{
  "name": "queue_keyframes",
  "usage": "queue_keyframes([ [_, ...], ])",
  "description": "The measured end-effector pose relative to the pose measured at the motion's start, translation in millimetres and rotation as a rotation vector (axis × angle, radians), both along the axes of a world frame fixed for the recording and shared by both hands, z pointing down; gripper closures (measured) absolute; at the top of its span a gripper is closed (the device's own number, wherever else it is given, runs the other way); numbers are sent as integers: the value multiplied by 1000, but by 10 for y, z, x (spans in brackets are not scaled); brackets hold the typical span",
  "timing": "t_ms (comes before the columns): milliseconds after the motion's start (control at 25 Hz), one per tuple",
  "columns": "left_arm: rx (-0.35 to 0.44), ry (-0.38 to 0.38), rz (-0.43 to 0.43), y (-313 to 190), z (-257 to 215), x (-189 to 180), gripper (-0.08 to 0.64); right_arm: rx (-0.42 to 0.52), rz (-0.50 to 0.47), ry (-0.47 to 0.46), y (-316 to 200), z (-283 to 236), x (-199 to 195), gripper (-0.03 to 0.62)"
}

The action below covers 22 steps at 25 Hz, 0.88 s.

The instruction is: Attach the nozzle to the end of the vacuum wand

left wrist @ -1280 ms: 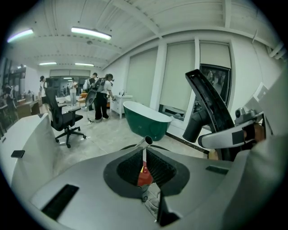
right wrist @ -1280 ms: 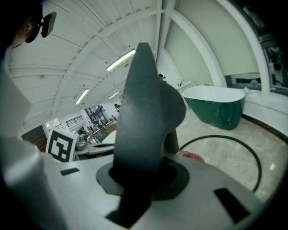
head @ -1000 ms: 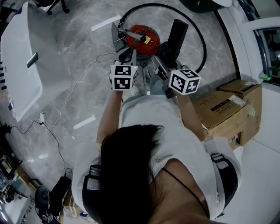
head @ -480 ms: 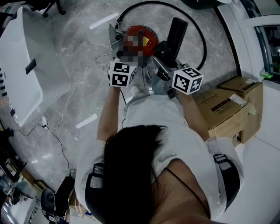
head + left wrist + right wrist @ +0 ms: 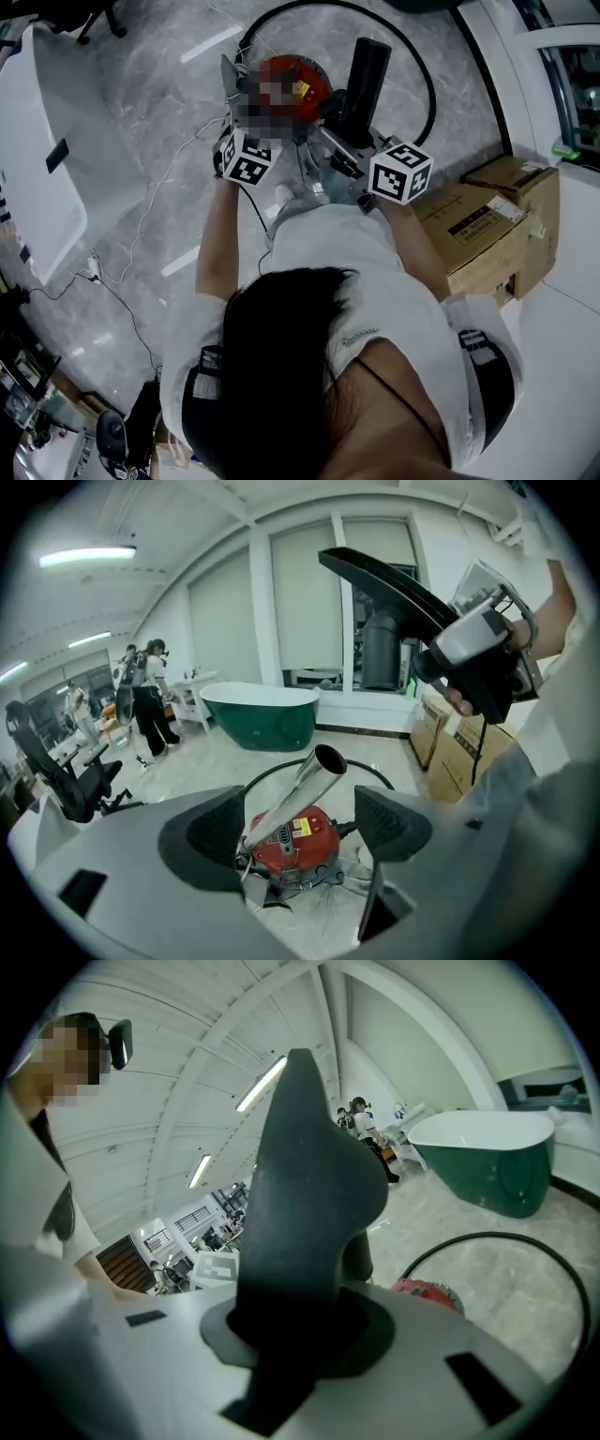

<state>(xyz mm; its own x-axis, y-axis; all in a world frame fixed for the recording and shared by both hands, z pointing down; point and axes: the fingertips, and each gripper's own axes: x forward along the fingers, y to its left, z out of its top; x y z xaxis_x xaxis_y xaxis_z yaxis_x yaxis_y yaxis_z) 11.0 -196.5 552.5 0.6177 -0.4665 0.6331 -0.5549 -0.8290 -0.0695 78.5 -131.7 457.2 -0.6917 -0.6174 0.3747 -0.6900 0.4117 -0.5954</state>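
The shiny metal wand [image 5: 298, 794] rises from the red vacuum canister [image 5: 292, 841] with its open end towards me. It stands between the jaws of my left gripper [image 5: 300, 827], whose pads do not touch it. Those jaws have just been opening and are wide apart. My right gripper [image 5: 300, 1326] is shut on the black nozzle [image 5: 314, 1213], which sticks up and forward. The left gripper view shows that nozzle [image 5: 394, 583] held high to the right of the wand's end, apart from it. From the head, the nozzle [image 5: 364, 80] hangs beside the canister [image 5: 302, 86].
A black hose [image 5: 433, 86] loops around the canister on the marble floor. Cardboard boxes [image 5: 487, 234] sit close on the right and a white bathtub [image 5: 42, 159] on the left. Thin cables [image 5: 159, 187] trail over the floor. A green tub [image 5: 262, 714] and people stand far off.
In the head view my left gripper's marker cube has slid left and rolled, dropping nearer the canister. The right gripper with the nozzle has hardly shifted.
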Motion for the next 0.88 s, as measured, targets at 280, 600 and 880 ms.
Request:
queue_keyframes([
  [280,34,-49,66,-130,227,74,212,5,-36,-48,-106,-74,7,503],
  [600,104,-152,144,-265,480,225,212,-6,-70,-63,-161,-32,11,503],
  [880,158,-210,223,-437,584,333,212,-13,-69,-70,-212,-13,69,503],
])
